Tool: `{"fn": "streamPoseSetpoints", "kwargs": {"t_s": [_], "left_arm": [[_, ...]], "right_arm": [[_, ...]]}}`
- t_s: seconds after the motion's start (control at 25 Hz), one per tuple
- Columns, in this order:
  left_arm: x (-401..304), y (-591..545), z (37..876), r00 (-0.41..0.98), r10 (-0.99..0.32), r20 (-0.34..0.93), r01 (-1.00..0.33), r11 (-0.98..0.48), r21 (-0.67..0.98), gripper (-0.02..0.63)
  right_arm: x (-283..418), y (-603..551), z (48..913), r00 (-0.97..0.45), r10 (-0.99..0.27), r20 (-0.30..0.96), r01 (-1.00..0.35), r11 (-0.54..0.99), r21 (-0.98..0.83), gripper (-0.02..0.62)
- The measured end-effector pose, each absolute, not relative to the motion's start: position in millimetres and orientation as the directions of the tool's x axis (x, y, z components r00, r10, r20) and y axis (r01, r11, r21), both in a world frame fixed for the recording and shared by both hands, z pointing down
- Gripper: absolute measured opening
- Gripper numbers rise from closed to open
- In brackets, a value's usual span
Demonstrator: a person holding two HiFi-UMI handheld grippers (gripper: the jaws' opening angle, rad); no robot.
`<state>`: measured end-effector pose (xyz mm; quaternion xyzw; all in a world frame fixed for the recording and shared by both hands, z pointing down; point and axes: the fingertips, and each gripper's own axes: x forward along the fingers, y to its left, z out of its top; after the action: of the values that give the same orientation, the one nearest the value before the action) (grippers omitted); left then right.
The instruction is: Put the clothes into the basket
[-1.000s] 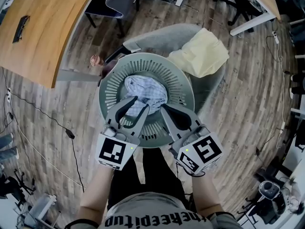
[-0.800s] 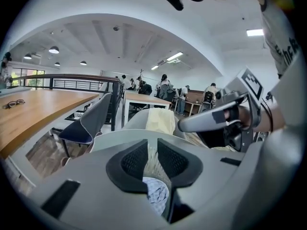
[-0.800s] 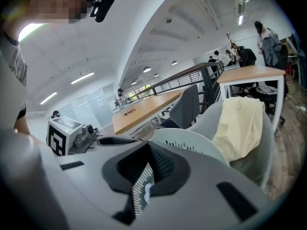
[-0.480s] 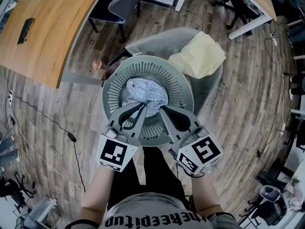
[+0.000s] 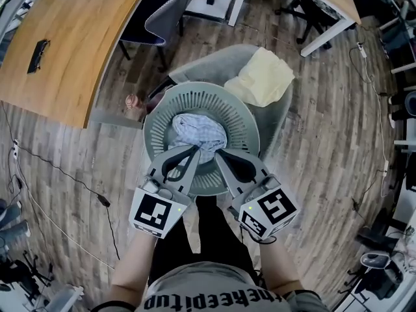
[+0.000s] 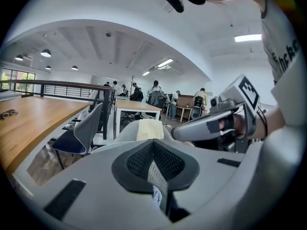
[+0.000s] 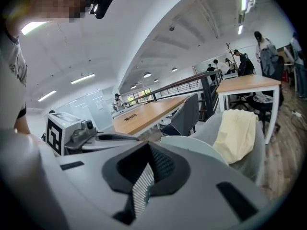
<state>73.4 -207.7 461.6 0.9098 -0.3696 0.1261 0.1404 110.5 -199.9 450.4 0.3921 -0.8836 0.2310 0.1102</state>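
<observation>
Blue-and-white checked cloth point(image 5: 198, 130) lies bunched in the middle of the round grey slatted basket point(image 5: 156, 119), at the centre of the head view. Both tongs meet at the cloth's near edge. The left tongs point(image 5: 195, 150) have just been closing and now pinch a thin fold of it, and the right tongs point(image 5: 218, 153) are clamped on another fold just beside. I'd say this piece is being settled into the basket. A yellow garment point(image 5: 260, 78) lies draped on the grey armchair point(image 5: 201, 60) toward the upper right, outside the basket. Next, as I judge it, both tongs must let go so the cloth drops inside, then reach past the rim for the yellow one.
</observation>
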Motion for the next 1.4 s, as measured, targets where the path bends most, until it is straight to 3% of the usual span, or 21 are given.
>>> {"fn": "streamPoseSetpoints", "kwargs": {"t_s": [1.4], "left_arm": [[29,-138,337,0.862,-0.491,0.124,-0.503,-0.86,0.093,0.014]], "right_arm": [[54,-129,346,-0.511,-0.825,0.24,-0.86,0.486,-0.157,0.009]]}}
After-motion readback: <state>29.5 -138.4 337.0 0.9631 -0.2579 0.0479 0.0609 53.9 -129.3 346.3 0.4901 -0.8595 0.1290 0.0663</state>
